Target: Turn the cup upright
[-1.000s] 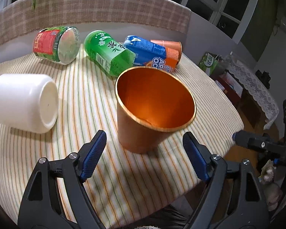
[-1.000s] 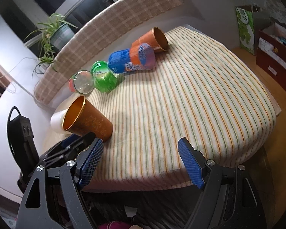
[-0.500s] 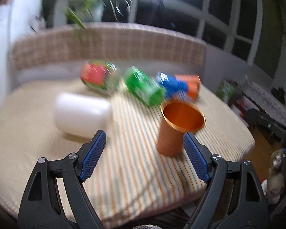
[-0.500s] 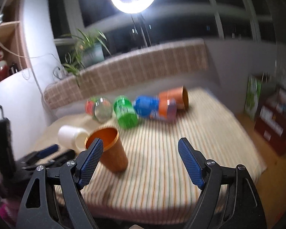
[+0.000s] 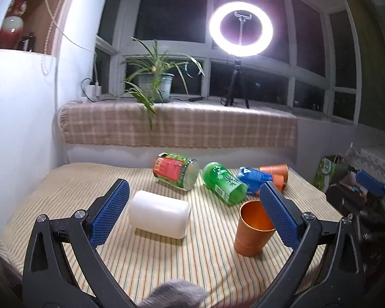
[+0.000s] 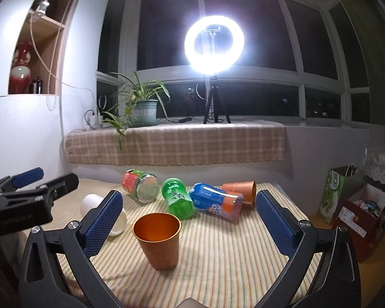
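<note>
- My worktop [image 6: 218, 264], covered in a cream cloth with thin green and orange stripes, carries everything; I place the rest relative to the upright copper cup.
- My left claw [image 5: 192, 213] is spread wide with nothing between its blue pads; the upright cup sits just in front of its right-hand finger.
- My right claw [image 6: 190, 220] is likewise spread wide and holds nothing; the cup stands between its fingers, nearer the left one, touching neither.
- A white cylindrical plastic cup [image 5: 159, 217] lies on its side to the left of the copper cup.
- A red-and-green labelled jar [image 6: 140, 188] lies on its side behind the copper cup, to the left.
- A green plastic bottle [image 6: 178, 201] lies tipped over just behind the copper cup.
- A blue-and-orange bottle [image 6: 215, 202] lies behind and to the right of it, touching the green bottle.
- The shiny copper-coloured metal cup [image 6: 157, 241], the task's thing, stands upright, mouth up, near the worktop's front edge.
- A second copper cup [image 6: 240, 192] lies on its side farthest right, behind the blue bottle.
</note>
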Demonstrator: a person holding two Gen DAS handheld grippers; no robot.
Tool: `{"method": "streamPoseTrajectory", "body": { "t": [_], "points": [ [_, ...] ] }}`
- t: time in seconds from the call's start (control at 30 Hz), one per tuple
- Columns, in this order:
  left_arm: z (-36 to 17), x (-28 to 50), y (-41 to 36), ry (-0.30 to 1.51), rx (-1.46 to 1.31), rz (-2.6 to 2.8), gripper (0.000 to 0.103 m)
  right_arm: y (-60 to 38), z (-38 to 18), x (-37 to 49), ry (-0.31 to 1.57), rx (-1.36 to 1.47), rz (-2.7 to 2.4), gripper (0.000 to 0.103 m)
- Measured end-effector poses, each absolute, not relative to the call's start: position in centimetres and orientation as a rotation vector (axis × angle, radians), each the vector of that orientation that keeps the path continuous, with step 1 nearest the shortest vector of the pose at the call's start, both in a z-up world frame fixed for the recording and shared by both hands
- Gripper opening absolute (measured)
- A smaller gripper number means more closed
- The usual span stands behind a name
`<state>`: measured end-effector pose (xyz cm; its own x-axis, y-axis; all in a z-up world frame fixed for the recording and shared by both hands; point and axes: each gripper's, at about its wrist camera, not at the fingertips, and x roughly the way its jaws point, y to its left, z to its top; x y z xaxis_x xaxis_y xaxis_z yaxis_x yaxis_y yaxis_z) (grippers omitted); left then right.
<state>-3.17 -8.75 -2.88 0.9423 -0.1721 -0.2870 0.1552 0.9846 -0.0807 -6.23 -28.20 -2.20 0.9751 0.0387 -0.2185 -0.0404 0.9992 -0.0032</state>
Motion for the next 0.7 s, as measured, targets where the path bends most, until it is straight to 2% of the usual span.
{"method": "streamPoseTrajectory", "body": {
  "t": [0.7],
  "points": [
    [-2.75,-3.59,-7.92,0.294,-0.089,-0.132,0.103,-28.65,-2.54,-6.27,0.241,0.043,0.028,0.103]
  ]
}}
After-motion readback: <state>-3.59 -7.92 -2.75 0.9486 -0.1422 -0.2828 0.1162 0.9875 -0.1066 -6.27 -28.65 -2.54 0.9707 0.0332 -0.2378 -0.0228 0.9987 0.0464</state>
